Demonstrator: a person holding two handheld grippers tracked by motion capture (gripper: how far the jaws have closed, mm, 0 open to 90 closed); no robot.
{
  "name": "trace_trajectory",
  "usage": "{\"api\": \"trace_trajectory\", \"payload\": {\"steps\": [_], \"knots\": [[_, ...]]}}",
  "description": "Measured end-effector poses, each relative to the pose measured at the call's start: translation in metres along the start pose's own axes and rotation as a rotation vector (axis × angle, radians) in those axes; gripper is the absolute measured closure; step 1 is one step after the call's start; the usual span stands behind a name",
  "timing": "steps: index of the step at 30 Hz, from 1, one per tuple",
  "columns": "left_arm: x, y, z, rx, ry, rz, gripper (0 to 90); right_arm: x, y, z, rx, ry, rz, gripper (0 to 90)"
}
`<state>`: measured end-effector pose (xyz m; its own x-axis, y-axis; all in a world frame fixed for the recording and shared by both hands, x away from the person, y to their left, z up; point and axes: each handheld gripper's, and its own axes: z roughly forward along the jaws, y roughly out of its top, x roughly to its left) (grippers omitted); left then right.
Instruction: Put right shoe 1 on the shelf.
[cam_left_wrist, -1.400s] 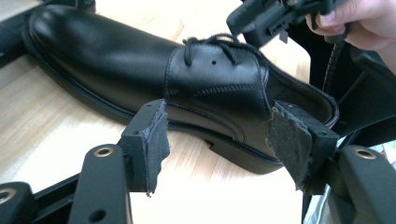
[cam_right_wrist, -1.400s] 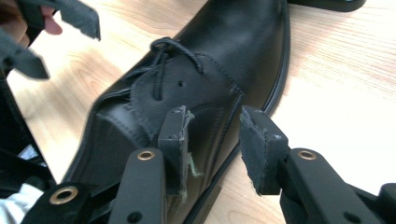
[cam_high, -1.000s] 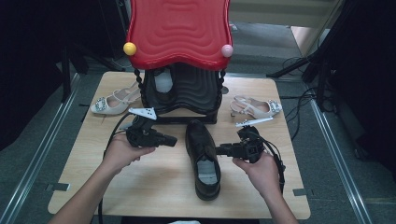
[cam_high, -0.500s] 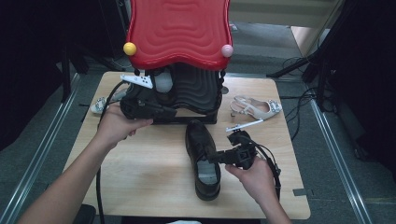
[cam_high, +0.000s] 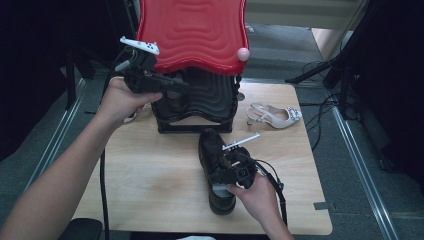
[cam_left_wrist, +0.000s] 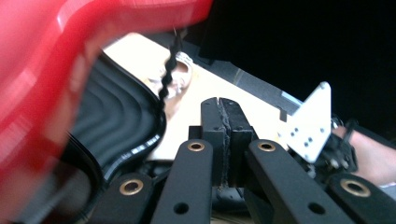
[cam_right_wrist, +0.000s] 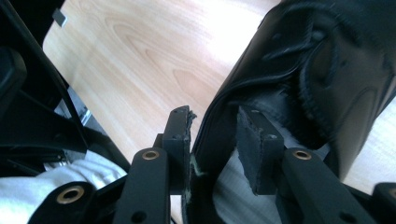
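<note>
The black shoe's (cam_high: 216, 167) side wall is straddled by the half-open right gripper (cam_right_wrist: 212, 140), while the left gripper (cam_left_wrist: 223, 123) is held shut and empty beside the red rack (cam_high: 192, 30).

No readable text or labels anywhere

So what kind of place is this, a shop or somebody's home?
Probably neither: it looks like a lab or recording setup. A small wooden table stands on grey carpet among dark stands and loose cables, holding a shoe rack, a black shoe and a pale sandal.
</note>
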<state>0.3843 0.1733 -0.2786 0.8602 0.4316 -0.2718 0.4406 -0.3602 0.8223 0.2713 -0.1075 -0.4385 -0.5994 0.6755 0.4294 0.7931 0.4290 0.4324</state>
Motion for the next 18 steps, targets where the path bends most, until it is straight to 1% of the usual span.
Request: {"api": "trace_trajectory", "payload": {"steps": [2,4,6,7,8,9,11,13,14,16,18], "knots": [[0.002,0.01,-0.003,0.002,0.018,0.015,90.0,0.003,-0.001,0.003,0.009,-0.001,-0.005,66.5],[0.005,0.017,-0.005,-0.004,0.036,0.015,90.0,0.005,-0.001,0.009,0.031,-0.009,-0.015,66.4],[0.008,0.025,-0.009,-0.016,0.04,0.013,90.0,0.005,0.0,0.015,0.045,-0.018,-0.018,66.4],[0.01,0.029,-0.01,-0.015,0.04,0.011,90.0,0.005,0.001,0.018,0.052,-0.013,-0.018,66.2],[0.013,0.034,-0.012,-0.025,0.037,0.0,90.0,0.005,0.001,0.021,0.056,-0.01,-0.018,66.1],[0.014,0.037,-0.013,-0.032,0.042,-0.002,90.0,0.004,0.001,0.024,0.062,-0.026,-0.017,65.9],[0.018,0.045,-0.014,-0.035,0.055,-0.006,90.0,0.003,0.002,0.03,0.07,-0.035,-0.016,65.6],[0.02,0.052,-0.013,-0.028,0.071,0.012,90.0,0.003,0.002,0.036,0.078,-0.036,-0.009,65.2],[0.02,0.056,-0.012,-0.027,0.078,0.022,90.0,0.003,0.002,0.04,0.081,-0.039,-0.013,65.4],[0.021,0.062,-0.01,-0.019,0.078,0.025,89.7,0.002,0.002,0.045,0.085,-0.055,-0.015,65.0],[0.023,0.068,-0.006,-0.002,0.101,0.02,88.9,0.003,0.002,0.048,0.082,-0.065,-0.014,65.2]]}}
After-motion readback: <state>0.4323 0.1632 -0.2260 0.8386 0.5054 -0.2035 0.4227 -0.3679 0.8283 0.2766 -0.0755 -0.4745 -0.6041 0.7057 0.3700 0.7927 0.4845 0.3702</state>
